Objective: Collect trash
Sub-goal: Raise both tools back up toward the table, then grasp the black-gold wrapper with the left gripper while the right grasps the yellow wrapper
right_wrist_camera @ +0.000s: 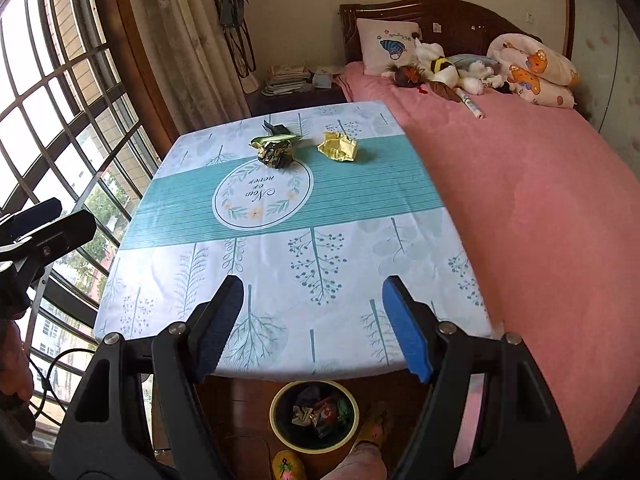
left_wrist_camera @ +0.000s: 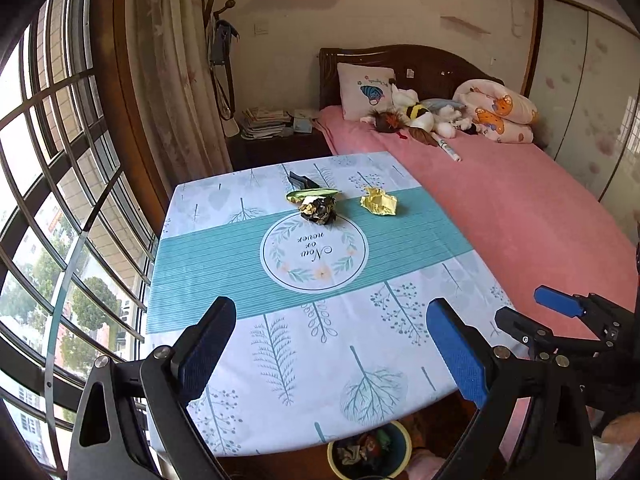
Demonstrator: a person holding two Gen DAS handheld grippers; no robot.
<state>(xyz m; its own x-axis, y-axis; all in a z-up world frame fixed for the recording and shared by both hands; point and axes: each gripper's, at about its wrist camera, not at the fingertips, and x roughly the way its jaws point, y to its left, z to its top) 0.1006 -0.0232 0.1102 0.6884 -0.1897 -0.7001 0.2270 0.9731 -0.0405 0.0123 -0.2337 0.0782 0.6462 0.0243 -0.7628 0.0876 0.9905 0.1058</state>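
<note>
crumpled wrappers are waiting at the far side of the table, both grippers hanging empty.

left gripper and right gripper are standing wide apart; the yellow wrapper and dark foil wad are looking light, springy, crushable, so pinching across the bulkiest fold seems best.

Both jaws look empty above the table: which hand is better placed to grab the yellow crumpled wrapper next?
Right, probably. The yellow wrapper lies on the bed side of the table, the right gripper's side, while the left gripper faces the dark foil ball. Both stand open, empty.
</note>
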